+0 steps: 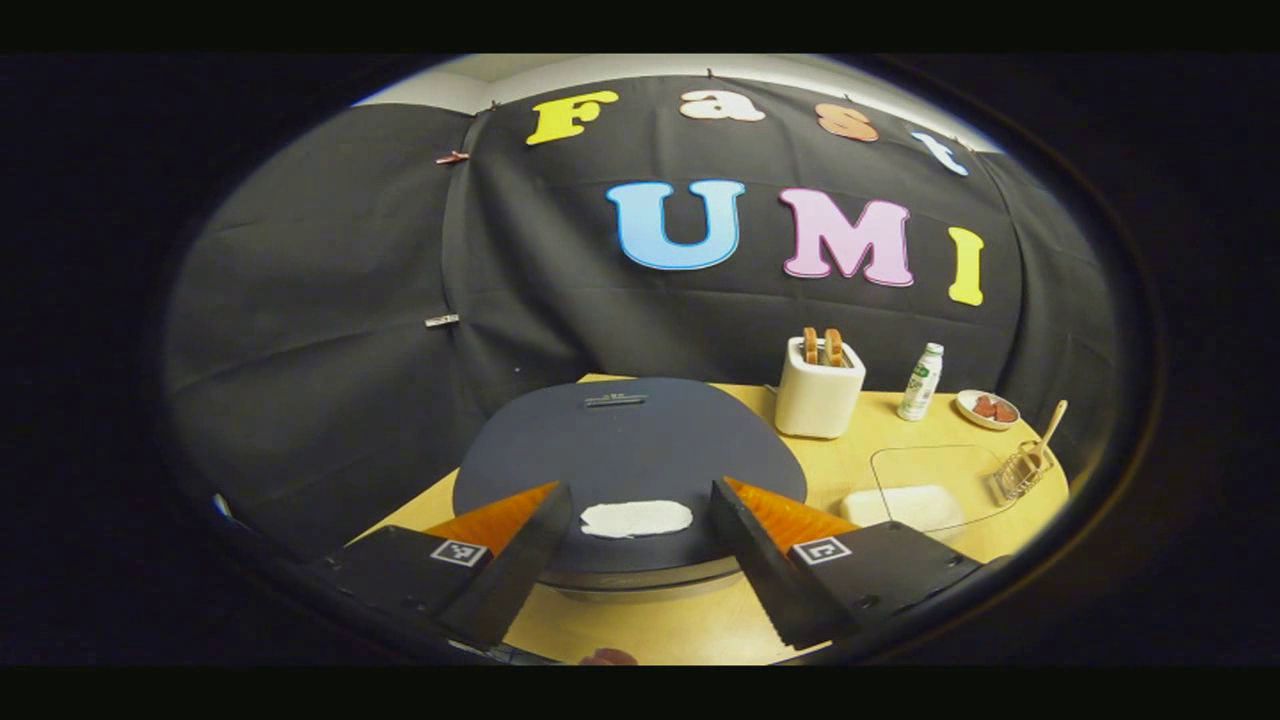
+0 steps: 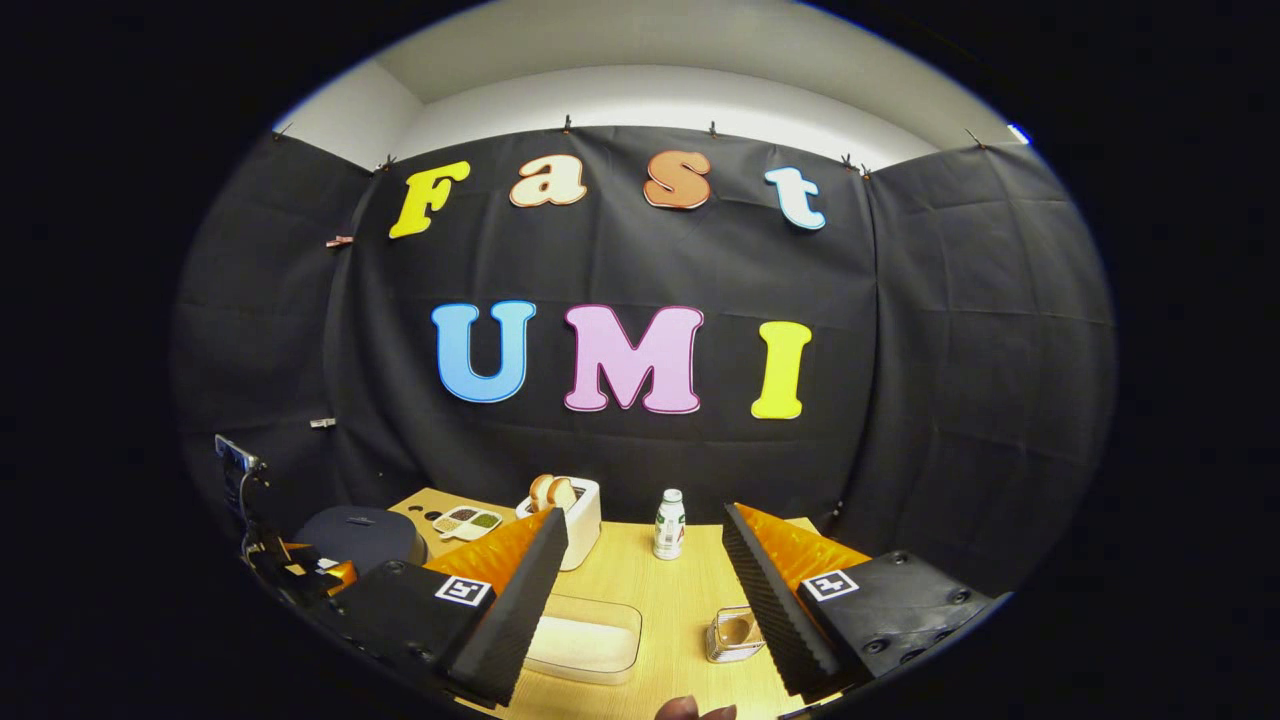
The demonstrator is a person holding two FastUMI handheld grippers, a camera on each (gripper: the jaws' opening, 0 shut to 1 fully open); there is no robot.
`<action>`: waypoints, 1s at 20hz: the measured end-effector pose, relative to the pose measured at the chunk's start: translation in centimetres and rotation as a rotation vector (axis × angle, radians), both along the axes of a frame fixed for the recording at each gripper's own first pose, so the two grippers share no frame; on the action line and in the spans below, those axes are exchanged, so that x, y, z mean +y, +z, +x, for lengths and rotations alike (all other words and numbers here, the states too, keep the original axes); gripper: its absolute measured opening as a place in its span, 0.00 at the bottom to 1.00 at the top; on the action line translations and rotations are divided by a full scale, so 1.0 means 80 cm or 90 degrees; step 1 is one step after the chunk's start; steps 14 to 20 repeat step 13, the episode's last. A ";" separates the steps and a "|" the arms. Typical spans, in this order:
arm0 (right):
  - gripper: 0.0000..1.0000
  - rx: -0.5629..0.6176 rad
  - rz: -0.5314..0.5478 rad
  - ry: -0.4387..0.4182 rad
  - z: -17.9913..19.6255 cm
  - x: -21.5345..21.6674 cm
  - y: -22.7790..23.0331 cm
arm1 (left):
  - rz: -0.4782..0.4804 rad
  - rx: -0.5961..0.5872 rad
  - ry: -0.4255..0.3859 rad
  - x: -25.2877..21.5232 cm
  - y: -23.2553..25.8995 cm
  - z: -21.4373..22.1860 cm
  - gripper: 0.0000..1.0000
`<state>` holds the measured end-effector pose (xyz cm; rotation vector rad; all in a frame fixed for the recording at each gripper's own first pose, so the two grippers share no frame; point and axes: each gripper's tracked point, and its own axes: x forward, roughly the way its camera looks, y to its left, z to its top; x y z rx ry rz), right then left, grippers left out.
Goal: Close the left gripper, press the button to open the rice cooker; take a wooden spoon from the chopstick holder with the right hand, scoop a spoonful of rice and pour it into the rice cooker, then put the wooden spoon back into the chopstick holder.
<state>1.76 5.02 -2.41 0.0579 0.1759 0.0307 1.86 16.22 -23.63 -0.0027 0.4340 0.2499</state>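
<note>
The rice cooker (image 1: 620,445) has a dark blue, closed lid with a white button (image 1: 636,518) at its front edge. My left gripper (image 1: 640,570) hangs open just in front of the cooker, and the button lies between its fingers. To the right, a wire chopstick holder (image 1: 1020,470) holds the wooden spoon (image 1: 1052,420). Beside it is a clear box of rice (image 1: 915,500). My right gripper (image 2: 645,610) is open and empty above the rice box (image 2: 585,635), with the chopstick holder (image 2: 733,635) by its right finger. The cooker (image 2: 362,535) and the left gripper (image 2: 300,570) are far left.
A white toaster (image 1: 818,395) with bread, a small bottle (image 1: 921,382) and a plate (image 1: 987,408) stand along the back of the wooden table (image 1: 700,630). A divided tray (image 2: 467,520) lies behind the cooker. The black cloth wall rises close behind.
</note>
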 end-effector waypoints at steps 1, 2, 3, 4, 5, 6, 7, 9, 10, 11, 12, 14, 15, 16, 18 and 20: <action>0.96 -0.002 0.000 -0.002 0.000 -0.002 0.002 | -0.001 -0.007 -0.002 0.000 0.010 0.002 0.94; 0.96 -0.005 -0.001 -0.004 0.000 -0.004 0.004 | 0.000 -0.019 -0.005 0.001 0.024 0.006 0.94; 0.96 -0.008 -0.003 -0.005 0.000 -0.005 0.007 | 0.005 -0.030 -0.008 -0.001 0.037 0.008 0.94; 0.96 -0.011 -0.005 -0.006 0.000 -0.006 0.008 | 0.010 -0.041 -0.016 -0.004 0.049 0.009 0.94; 0.96 -0.013 -0.005 -0.008 0.000 -0.008 0.010 | 0.014 -0.055 -0.024 -0.009 0.067 0.013 0.94; 0.96 -0.015 -0.004 -0.009 0.000 -0.007 0.012 | 0.014 -0.069 -0.033 -0.014 0.082 0.014 0.94; 0.96 -0.016 -0.003 -0.009 0.000 -0.007 0.013 | 0.015 -0.083 -0.041 -0.021 0.097 0.016 0.94; 0.96 -0.018 -0.002 -0.010 0.001 -0.008 0.015 | 0.016 -0.111 -0.059 -0.035 0.127 0.017 0.94; 0.96 -0.020 -0.002 -0.011 0.001 -0.007 0.016 | 0.017 -0.124 -0.068 -0.042 0.139 0.017 0.94; 0.96 -0.024 -0.001 -0.011 0.002 -0.008 0.019 | 0.017 -0.134 -0.077 -0.050 0.152 0.017 0.94; 0.96 -0.028 -0.001 -0.014 0.001 -0.009 0.021 | 0.014 -0.145 -0.086 -0.058 0.163 0.016 0.94; 0.96 -0.030 0.000 -0.016 0.002 -0.010 0.023 | 0.010 -0.155 -0.096 -0.067 0.175 0.015 0.94; 0.96 -0.030 0.000 -0.016 0.002 -0.010 0.023 | 0.010 -0.155 -0.096 -0.067 0.175 0.015 0.94; 0.96 -0.030 0.000 -0.016 0.002 -0.010 0.023 | 0.010 -0.155 -0.096 -0.067 0.175 0.015 0.94; 0.96 -0.030 0.000 -0.016 0.002 -0.010 0.023 | 0.010 -0.155 -0.096 -0.067 0.175 0.015 0.94; 0.96 -0.030 0.000 -0.016 0.002 -0.010 0.023 | 0.010 -0.155 -0.096 -0.067 0.175 0.015 0.94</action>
